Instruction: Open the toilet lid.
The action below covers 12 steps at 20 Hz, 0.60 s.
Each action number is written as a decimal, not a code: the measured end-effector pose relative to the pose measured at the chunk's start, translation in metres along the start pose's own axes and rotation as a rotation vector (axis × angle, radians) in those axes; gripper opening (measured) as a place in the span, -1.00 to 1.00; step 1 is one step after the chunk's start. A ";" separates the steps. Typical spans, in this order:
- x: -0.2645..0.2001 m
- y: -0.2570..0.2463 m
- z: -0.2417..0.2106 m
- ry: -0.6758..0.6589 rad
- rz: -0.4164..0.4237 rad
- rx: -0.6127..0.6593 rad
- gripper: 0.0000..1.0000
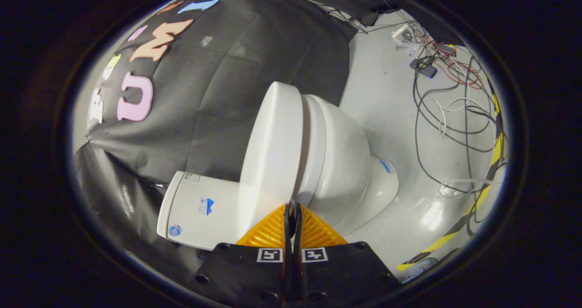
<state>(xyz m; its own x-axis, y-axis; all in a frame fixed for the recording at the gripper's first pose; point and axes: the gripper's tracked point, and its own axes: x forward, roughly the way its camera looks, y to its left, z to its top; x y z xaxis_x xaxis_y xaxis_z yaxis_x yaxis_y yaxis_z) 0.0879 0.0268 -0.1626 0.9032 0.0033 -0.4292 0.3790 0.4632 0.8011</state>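
Note:
The view is rolled sideways, so the white toilet appears lying on its side. Its lid (273, 148) lies flat on the seat (314, 148), down over the bowl (348, 164). The tank (200, 210) stands behind the lid, left of my fingers. My gripper (292, 206) is shut, its two orange fingers (268, 230) pressed together with nothing visible between them. The tips sit just in front of the lid's side edge, close to where lid and seat meet. Whether they touch the edge is unclear.
The toilet's base (382, 185) stands on a glossy white floor (391, 117). Loose black, white and red cables (454, 112) and a small dark device (423, 68) lie on the floor beyond the bowl. Yellow-black tape (482, 194) marks the floor's border. Black cloth wall (218, 94) hangs behind the tank.

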 end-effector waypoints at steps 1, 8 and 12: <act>-0.003 0.004 0.003 -0.008 -0.001 -0.002 -0.98; -0.019 0.048 0.015 -0.061 -0.043 -0.071 -0.98; -0.029 0.086 0.017 -0.086 -0.058 -0.134 -0.98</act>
<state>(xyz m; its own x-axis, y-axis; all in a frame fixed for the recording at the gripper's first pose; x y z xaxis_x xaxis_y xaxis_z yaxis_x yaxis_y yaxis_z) 0.0975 0.0518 -0.0743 0.8968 -0.1002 -0.4309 0.4059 0.5741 0.7111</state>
